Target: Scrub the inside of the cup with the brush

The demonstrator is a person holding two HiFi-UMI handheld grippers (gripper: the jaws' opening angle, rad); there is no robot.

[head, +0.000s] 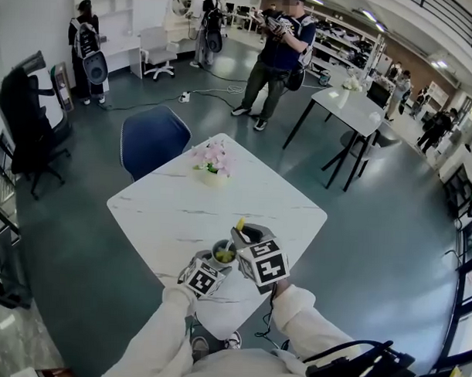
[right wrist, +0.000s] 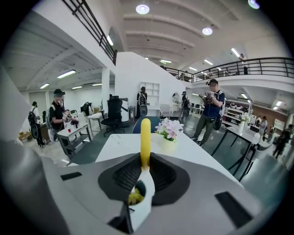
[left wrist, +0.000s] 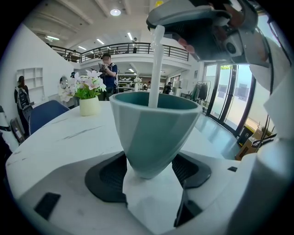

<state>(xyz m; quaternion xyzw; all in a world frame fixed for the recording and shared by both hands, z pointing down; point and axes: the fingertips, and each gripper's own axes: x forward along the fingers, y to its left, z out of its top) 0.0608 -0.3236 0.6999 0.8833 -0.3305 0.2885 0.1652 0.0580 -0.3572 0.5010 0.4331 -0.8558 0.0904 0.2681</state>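
Note:
A teal cup (head: 222, 254) stands near the front edge of the white marble table (head: 173, 212). My left gripper (head: 210, 269) is shut on the cup (left wrist: 154, 133), low on its tapered body. Just right of and above it, my right gripper (head: 245, 246) is shut on the brush (head: 240, 224), which has a white handle with a yellow end. The handle (left wrist: 156, 69) runs straight down into the cup's mouth. In the right gripper view the yellow end (right wrist: 145, 140) sticks out past the jaws, and a yellow-green brush head (right wrist: 134, 197) shows inside the cup below.
A small pot of pink flowers (head: 212, 164) sits at the table's far side, with a blue chair (head: 153, 138) behind it. Several people stand on the floor beyond, one (head: 279, 50) straight ahead. Another table (head: 355, 111) is at the right.

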